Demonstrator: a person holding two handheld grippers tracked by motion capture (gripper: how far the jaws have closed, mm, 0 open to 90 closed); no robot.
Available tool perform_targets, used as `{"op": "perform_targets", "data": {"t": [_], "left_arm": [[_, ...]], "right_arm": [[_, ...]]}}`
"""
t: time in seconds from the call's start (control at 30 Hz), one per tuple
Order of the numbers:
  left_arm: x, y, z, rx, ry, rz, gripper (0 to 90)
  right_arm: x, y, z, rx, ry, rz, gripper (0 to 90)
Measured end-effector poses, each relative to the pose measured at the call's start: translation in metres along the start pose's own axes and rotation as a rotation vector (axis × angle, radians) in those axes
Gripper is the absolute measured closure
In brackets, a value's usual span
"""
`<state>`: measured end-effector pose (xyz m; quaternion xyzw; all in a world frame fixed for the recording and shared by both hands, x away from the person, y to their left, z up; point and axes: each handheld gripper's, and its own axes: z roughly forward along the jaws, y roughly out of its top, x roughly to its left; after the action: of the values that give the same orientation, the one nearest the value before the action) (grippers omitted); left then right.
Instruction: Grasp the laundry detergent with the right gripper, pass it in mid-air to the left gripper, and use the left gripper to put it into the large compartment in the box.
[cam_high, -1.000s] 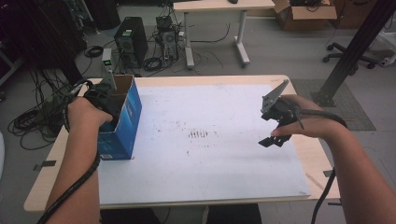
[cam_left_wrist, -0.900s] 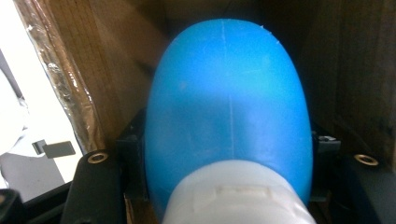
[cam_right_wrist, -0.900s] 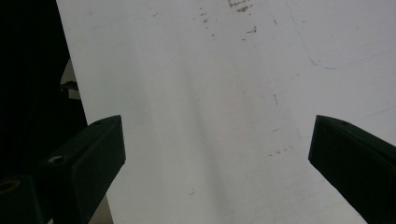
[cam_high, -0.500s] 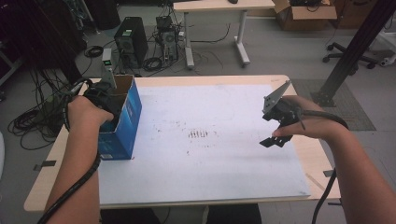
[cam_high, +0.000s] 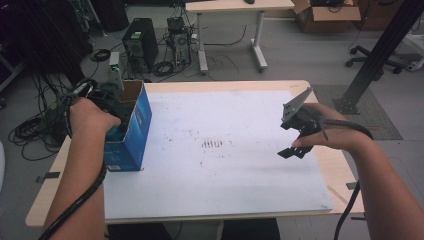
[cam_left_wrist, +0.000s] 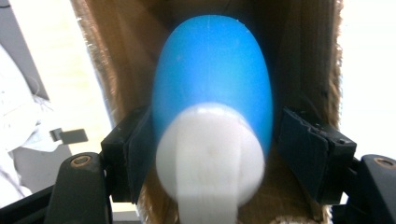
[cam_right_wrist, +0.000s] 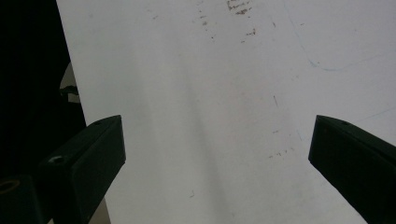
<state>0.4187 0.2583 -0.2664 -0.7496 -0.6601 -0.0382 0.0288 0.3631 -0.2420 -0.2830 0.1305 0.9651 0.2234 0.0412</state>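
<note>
Left gripper (cam_left_wrist: 210, 154) down inside the blue box (cam_high: 131, 131), jaws just opening around a blue-and-white bottle (cam_left_wrist: 212, 98) lying lengthwise straight ahead; right gripper (cam_right_wrist: 215, 154) wide open, empty, well apart over the white board (cam_high: 240, 165).

White sheet (cam_high: 225, 190) on wooden table (cam_high: 332, 167), directly under right gripper (cam_high: 294, 148). Dark smudge patch (cam_high: 212, 144) on the sheet, to that gripper's left. On the floor beyond left gripper (cam_high: 114, 112): PC tower (cam_high: 140, 42), cable tangle (cam_high: 35, 130). Far beyond right gripper: office chair (cam_high: 372, 52), cardboard carton (cam_high: 327, 10).
</note>
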Motion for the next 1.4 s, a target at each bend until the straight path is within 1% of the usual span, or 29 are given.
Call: {"op": "perform_targets", "data": {"t": [0.17, 0.23, 0.3, 0.37, 0.43, 0.5, 0.7, 0.8, 0.93, 1.07, 1.17, 1.23, 1.3, 1.33, 1.4], "left_arm": [[-0.004, -0.002, -0.015, -0.028, -0.002, 0.011, 26.4], [-0.006, -0.004, -0.024, -0.041, 0.004, 0.026, 25.7], [-0.009, -0.005, -0.031, -0.05, 0.014, 0.031, 24.1], [-0.011, -0.006, -0.038, -0.062, 0.015, 0.041, 23.5], [-0.011, -0.007, -0.043, -0.068, 0.024, 0.041, 22.3], [-0.012, -0.008, -0.048, -0.076, 0.03, 0.051, 21.0], [-0.01, -0.01, -0.058, -0.086, 0.041, 0.042, 14.1], [-0.011, -0.011, -0.063, -0.089, 0.053, 0.048, 12.0], [-0.016, -0.012, -0.072, -0.099, 0.063, 0.071, 9.0], [-0.025, -0.013, -0.079, -0.098, 0.074, 0.111, 5.0], [-0.032, -0.012, -0.084, -0.088, 0.068, 0.146, 2.4], [-0.038, -0.012, -0.085, -0.077, 0.053, 0.178, 0.3], [-0.044, -0.012, -0.088, -0.075, 0.061, 0.219, 0.2], [-0.047, -0.011, -0.09, -0.074, 0.054, 0.239, 0.2], [-0.055, -0.01, -0.093, -0.069, 0.047, 0.3, 0.2]], "right_arm": [[0.0, -0.001, -0.002, -0.001, -0.004, 0.001, 3.6], [0.001, -0.001, -0.003, -0.004, -0.004, 0.002, 3.7], [0.001, -0.001, -0.003, -0.004, -0.004, 0.002, 3.7], [0.002, -0.001, -0.004, -0.004, -0.005, 0.004, 3.8], [0.002, -0.001, -0.005, -0.004, -0.005, 0.004, 3.8], [0.002, -0.001, -0.005, -0.003, -0.007, 0.003, 3.8], [0.003, -0.001, -0.009, -0.007, -0.012, 0.004, 3.9], [0.004, -0.002, -0.01, -0.002, -0.014, 0.005, 3.9], [0.004, -0.003, -0.011, 0.0, -0.015, 0.009, 3.9], [0.005, -0.004, -0.013, -0.002, -0.015, 0.009, 4.0], [0.005, -0.004, -0.014, -0.002, -0.016, 0.01, 3.9], [0.005, -0.004, -0.014, -0.003, -0.017, 0.007, 3.9], [0.005, -0.005, -0.015, -0.004, -0.015, 0.008, 3.9], [0.005, -0.005, -0.016, -0.003, -0.015, 0.007, 4.0], [0.006, -0.005, -0.017, -0.004, -0.014, 0.002, 3.9]]}}
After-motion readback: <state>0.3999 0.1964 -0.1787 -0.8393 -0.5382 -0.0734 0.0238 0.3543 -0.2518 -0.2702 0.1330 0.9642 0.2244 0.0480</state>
